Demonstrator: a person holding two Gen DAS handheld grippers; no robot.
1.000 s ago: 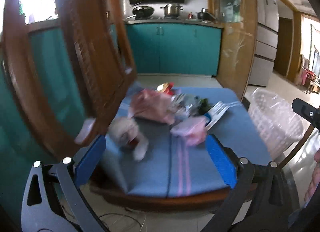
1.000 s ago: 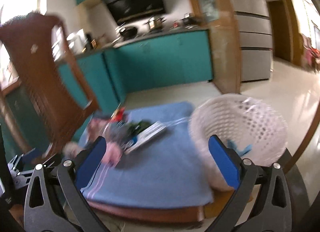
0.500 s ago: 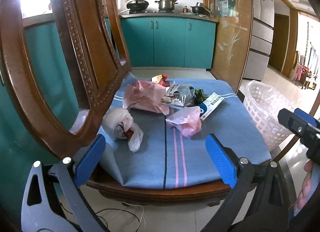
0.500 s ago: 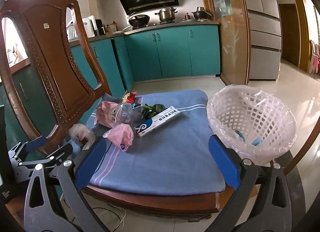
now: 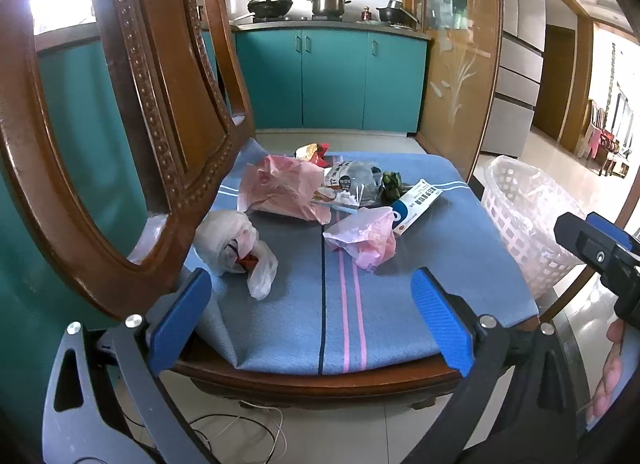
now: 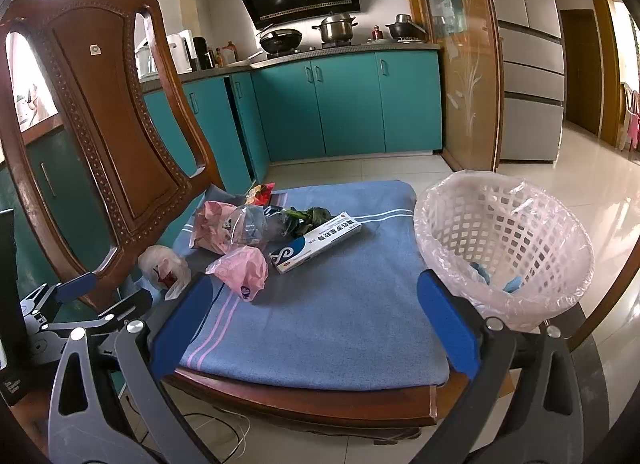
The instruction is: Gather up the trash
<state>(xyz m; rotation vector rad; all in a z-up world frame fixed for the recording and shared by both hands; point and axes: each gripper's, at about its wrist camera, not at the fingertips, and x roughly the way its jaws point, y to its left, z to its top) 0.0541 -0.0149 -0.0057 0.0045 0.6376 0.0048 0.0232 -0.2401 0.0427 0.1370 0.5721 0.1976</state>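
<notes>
right wrist view: both the right gripper (image 6: 312,308) and left gripper (image 5: 310,310) hang spread and empty before the chair cushion (image 6: 340,324). trash sits toward its back-left corner; nothing picked. next: reach the small pink bag (image 6: 242,270), then the basket (image 6: 504,248).

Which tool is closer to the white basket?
Right. The right tool has its right finger just in front of the basket. The left tool sits farther off by the chair back, basket off to its right.
</notes>
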